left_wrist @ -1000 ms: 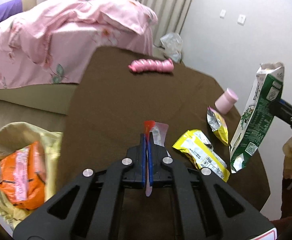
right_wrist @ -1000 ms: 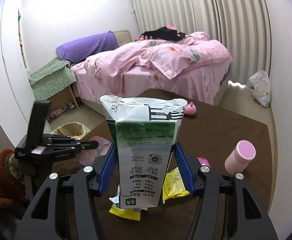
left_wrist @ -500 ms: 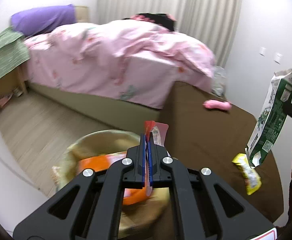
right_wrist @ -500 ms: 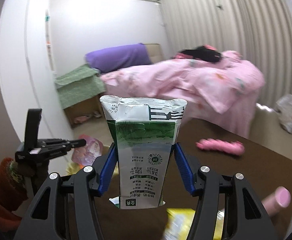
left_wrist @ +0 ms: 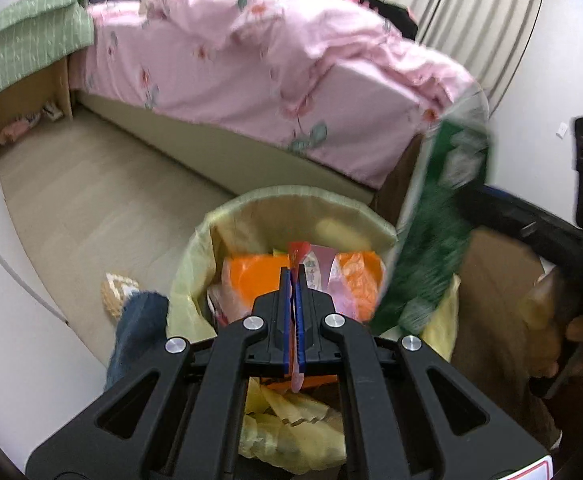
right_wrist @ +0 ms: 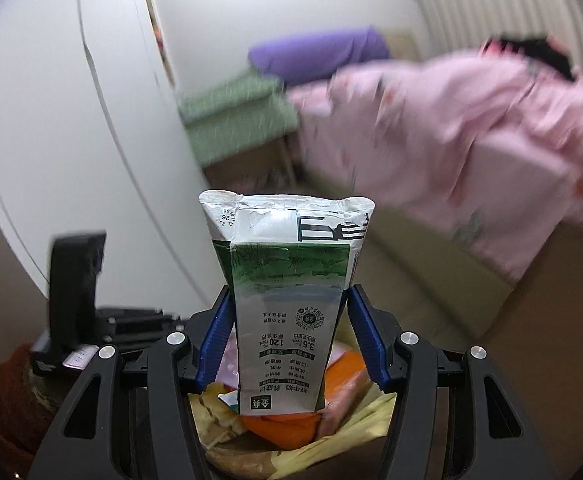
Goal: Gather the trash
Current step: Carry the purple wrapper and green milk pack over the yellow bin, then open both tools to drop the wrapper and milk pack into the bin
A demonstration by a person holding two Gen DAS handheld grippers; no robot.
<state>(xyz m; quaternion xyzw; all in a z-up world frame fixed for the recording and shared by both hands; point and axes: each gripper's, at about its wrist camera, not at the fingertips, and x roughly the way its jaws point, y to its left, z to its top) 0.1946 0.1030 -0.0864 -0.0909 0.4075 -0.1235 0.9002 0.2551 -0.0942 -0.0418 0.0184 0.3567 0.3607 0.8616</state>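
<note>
My left gripper point(left_wrist: 294, 276) is shut on a thin pink and red wrapper point(left_wrist: 318, 261) and holds it over the trash bin point(left_wrist: 251, 208), which has a yellow liner and orange packaging point(left_wrist: 251, 276) inside. My right gripper point(right_wrist: 287, 308) is shut on a green and white milk carton point(right_wrist: 287, 300), upright between the blue pads. The carton also shows blurred in the left wrist view point(left_wrist: 439, 216), at the bin's right rim. In the right wrist view the bin's contents point(right_wrist: 291, 428) lie just below the carton.
A bed with a pink quilt point(left_wrist: 251, 60) stands behind the bin. A brown table point(left_wrist: 491, 280) is at the right. A wooden shelf with a green cloth point(left_wrist: 27, 48) is at the far left. A jeans leg and slipper point(left_wrist: 131, 312) are left of the bin.
Both grippers have swung left from the table to above the trash bin, each still holding its item. The carton has come close beside the left gripper.
</note>
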